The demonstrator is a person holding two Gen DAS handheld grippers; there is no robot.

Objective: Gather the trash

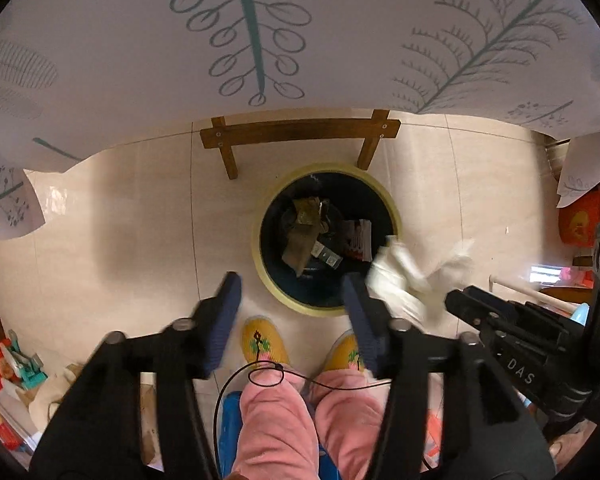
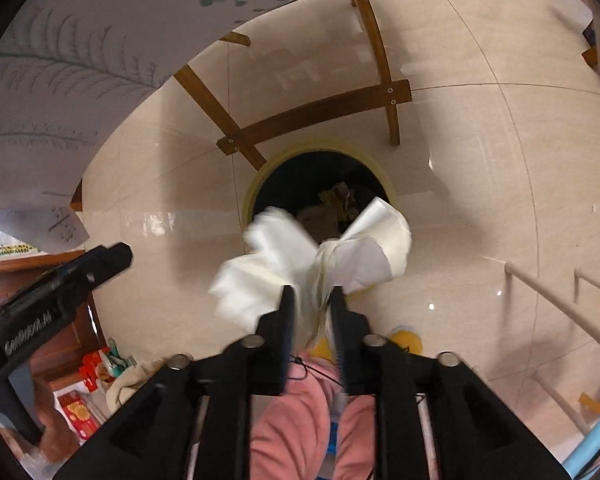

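A round bin [image 1: 257,240] with a yellowish rim and dark inside stands on the tiled floor, holding brown and printed scraps [image 1: 304,236]. My left gripper [image 1: 292,284] hangs over its near rim, pointing down, open, with nothing between its fingers. A crumpled white paper [image 2: 260,272] fans out over the bin [image 2: 252,192], its bunched middle between the fingers of my right gripper [image 2: 313,292]. Those jaws stand slightly apart, and the blurred paper looks loose in the gap. In the left wrist view the paper [image 1: 396,276] sits at the bin's right rim, just off the right gripper [image 1: 456,300].
A wooden frame [image 1: 300,132] stands behind the bin under a leaf-printed tablecloth [image 1: 260,40]. A person's pink trousers [image 1: 276,420] and yellow slippers [image 1: 262,340] are close to the bin. Boxes and clutter [image 1: 12,360] lie at left; a white rack [image 2: 560,300] at right.
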